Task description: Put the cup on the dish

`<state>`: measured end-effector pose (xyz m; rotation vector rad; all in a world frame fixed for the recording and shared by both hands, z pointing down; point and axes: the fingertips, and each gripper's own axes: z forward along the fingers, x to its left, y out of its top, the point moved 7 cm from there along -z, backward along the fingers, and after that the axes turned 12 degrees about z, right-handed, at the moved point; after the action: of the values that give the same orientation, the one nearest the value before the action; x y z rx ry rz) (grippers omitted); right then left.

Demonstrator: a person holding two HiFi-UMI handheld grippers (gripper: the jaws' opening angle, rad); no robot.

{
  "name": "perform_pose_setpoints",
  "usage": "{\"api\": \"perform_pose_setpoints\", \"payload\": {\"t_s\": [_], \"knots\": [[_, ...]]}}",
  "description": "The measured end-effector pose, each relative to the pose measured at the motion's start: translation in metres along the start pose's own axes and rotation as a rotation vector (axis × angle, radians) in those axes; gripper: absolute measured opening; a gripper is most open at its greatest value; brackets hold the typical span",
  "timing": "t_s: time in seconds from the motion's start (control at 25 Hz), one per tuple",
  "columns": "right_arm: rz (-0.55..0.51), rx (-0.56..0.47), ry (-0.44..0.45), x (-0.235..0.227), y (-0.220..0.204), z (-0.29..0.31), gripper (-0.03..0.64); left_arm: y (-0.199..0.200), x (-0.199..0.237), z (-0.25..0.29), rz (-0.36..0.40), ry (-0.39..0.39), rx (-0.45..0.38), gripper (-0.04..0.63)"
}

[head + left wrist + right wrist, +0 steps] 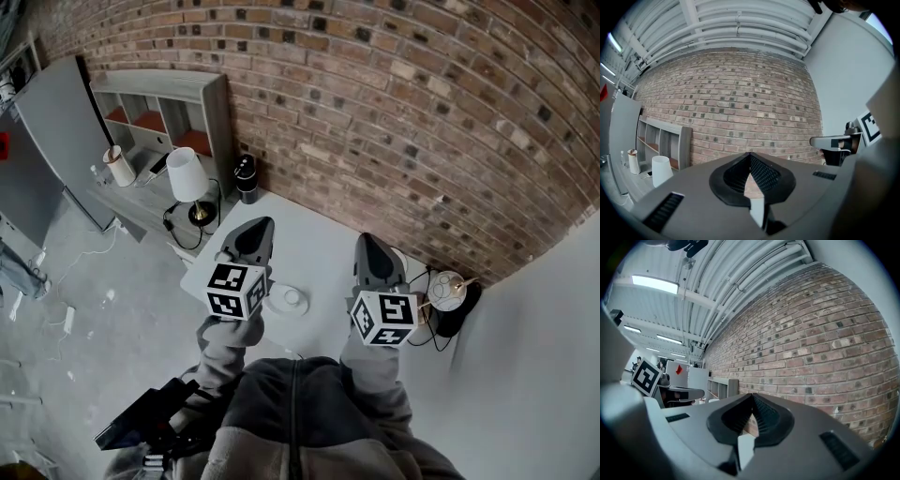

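Mid-frame, the left gripper (254, 228) and right gripper (368, 244) hang side by side over a white table (309, 230), a small white cup (292, 298) sitting on a dish (278, 305) between their marker cubes, with a white lamp (187, 175) at the left below a brick wall (394, 103).

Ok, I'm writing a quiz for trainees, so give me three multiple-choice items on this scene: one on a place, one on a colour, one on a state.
1. Where is the dish?
A on the floor
B on the table, between the left gripper and the right gripper
C on the shelf

2. What colour is the lampshade?
A red
B black
C white

3. How is the right gripper?
A shut, empty
B wide open
C half open

Answers:
1. B, the head view shows it there.
2. C, it shows white beside the brick wall.
3. A, its jaws meet with nothing between them.
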<state>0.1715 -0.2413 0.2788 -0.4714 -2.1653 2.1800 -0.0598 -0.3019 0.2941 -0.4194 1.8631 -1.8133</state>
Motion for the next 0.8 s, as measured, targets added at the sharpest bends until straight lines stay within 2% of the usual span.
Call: {"api": "perform_pose_setpoints", "payload": {"t_s": [0.8], "knots": [[0.008,0.006,0.015,0.0045,-0.0053,0.0076,0.003,-0.0050,0.0073,0.0008,-0.003,0.001,0.016,0.005]]}}
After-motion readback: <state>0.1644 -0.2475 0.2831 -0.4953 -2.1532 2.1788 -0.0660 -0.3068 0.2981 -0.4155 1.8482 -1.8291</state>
